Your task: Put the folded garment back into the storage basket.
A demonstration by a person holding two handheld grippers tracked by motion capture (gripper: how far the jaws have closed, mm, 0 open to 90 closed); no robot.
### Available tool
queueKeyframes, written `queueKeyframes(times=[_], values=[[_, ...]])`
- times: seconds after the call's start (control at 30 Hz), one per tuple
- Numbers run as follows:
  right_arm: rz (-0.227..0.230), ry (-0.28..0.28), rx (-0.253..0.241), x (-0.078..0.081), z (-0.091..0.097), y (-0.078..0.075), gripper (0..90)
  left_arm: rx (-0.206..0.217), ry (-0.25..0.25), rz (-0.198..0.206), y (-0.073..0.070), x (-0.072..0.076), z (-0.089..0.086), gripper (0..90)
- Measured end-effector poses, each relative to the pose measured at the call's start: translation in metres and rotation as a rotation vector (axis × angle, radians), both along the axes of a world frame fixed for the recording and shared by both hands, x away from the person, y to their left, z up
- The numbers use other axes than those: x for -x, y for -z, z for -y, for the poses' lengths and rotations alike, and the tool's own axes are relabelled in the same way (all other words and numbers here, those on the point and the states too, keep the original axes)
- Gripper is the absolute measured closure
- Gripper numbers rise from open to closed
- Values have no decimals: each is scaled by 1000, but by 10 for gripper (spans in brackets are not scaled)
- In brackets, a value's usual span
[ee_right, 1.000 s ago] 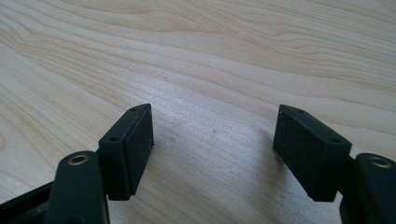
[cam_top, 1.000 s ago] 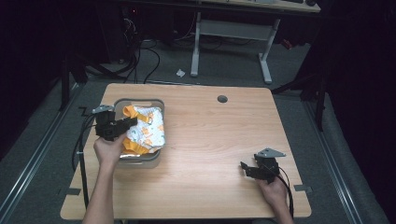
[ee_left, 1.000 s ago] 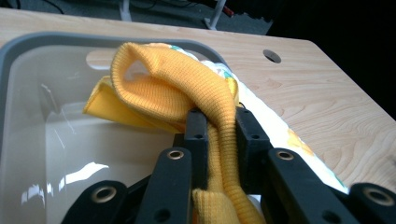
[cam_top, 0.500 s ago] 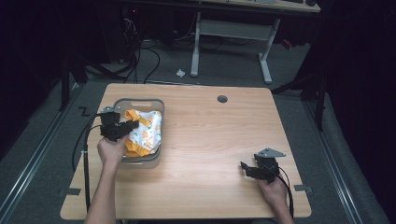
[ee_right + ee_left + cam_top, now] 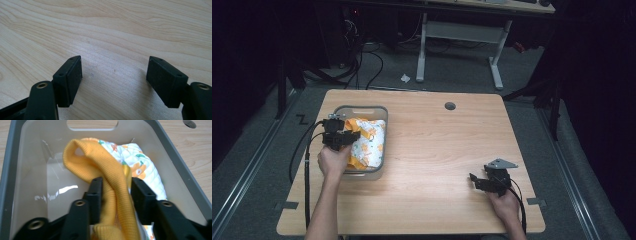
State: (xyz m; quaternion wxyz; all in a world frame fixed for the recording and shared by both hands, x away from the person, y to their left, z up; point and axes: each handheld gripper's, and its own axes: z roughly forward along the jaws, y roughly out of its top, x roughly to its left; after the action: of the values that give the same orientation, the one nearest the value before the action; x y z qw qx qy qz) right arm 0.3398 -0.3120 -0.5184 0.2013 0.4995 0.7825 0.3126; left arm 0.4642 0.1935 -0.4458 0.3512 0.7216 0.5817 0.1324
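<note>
A grey plastic bin (image 5: 362,107) stands on the left of the wooden table and holds a white quilted garment with orange and green prints (image 5: 368,142). My left gripper (image 5: 343,138) hangs over the bin's left side. In the left gripper view its jaws (image 5: 115,190) have just been opening; the garment's orange ribbed band (image 5: 100,162) still lies loosely between them, with the quilted part (image 5: 142,167) behind. My right gripper (image 5: 475,181) rests near the table's front right, open (image 5: 113,77), with bare wood between its jaws.
The bin's pale inner wall (image 5: 37,157) has free room left of the garment. A round cable hole (image 5: 450,106) sits at the table's far edge. Cables trail off the table's left side (image 5: 304,150). A desk frame (image 5: 462,30) stands on the floor beyond.
The left gripper has lowered the garment into the bin, where the cloth now lies flatter. Its jaws have parted. The right gripper has not moved.
</note>
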Motion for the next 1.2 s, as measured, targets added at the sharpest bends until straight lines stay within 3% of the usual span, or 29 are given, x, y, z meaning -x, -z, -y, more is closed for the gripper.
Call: queueKeyframes(times=[0.13, 0.3, 0.43, 0.5, 0.7, 0.9, 1.2], values=[[0, 0, 0, 0, 0, 0, 291, -34, -24, 23, -3, 3, 0, 491], [0, 0, 0, 0, 0, 0, 291, -47, -27, 73, -12, 10, 2, 430], [0, 0, 0, 0, 0, 0, 291, -50, -7, 99, -18, 15, 7, 423], [0, 0, 0, 0, 0, 0, 291, -40, 13, 130, -23, 20, 12, 419], [0, 0, 0, 0, 0, 0, 291, -32, 41, 153, -28, 28, 19, 409], [0, 0, 0, 0, 0, 0, 291, -57, 58, 185, -33, 37, 28, 400], [0, 0, 0, 0, 0, 0, 291, -45, 87, 214, -40, 48, 38, 399]])
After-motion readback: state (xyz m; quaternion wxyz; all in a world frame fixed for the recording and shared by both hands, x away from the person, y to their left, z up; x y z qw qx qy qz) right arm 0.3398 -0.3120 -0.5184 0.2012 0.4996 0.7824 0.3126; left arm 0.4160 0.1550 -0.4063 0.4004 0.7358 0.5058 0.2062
